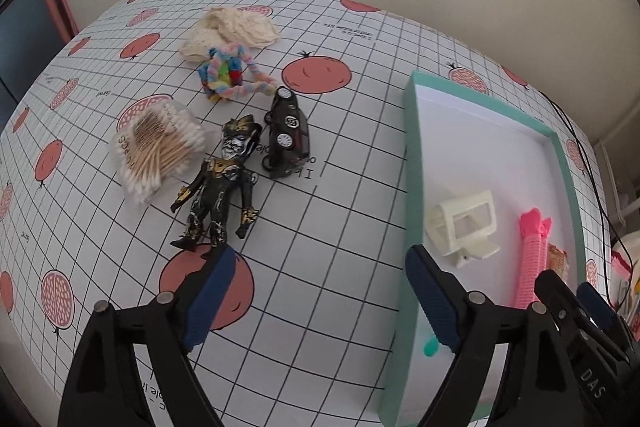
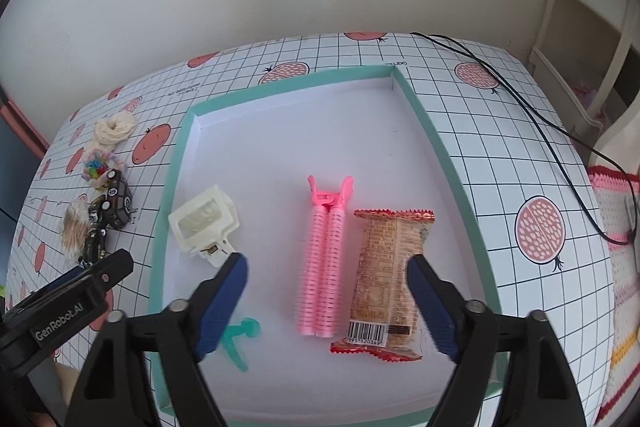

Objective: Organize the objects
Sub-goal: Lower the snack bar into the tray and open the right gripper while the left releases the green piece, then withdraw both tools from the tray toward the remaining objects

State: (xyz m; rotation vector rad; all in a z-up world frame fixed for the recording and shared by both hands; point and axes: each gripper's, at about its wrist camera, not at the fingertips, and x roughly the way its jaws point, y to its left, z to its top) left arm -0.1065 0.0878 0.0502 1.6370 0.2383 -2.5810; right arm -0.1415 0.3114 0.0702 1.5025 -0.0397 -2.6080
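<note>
A teal-rimmed white tray (image 2: 448, 155) holds a cream hair clip (image 2: 202, 223), a pink roller clip (image 2: 324, 259), a snack packet (image 2: 384, 287) and a small teal hook (image 2: 240, 337). My right gripper (image 2: 326, 301) hangs open over the tray, above the pink clip and the packet, gripping nothing. My left gripper (image 1: 318, 297) stands open over the tablecloth just left of the tray's rim (image 1: 412, 163), with nothing between its pads. Left of the tray lie a black pirate figure (image 1: 218, 187), a black toy car (image 1: 286, 133), a cotton swab bundle (image 1: 160, 147), a pastel rope toy (image 1: 232, 75) and cream pads (image 1: 232, 27).
The table carries a grid cloth printed with red fruit (image 1: 316, 75). A black cable (image 2: 532, 99) runs across its right corner. A knitted striped cloth (image 2: 616, 267) lies to the right, with white shelving (image 2: 580, 27) behind it. A pale wall backs the table.
</note>
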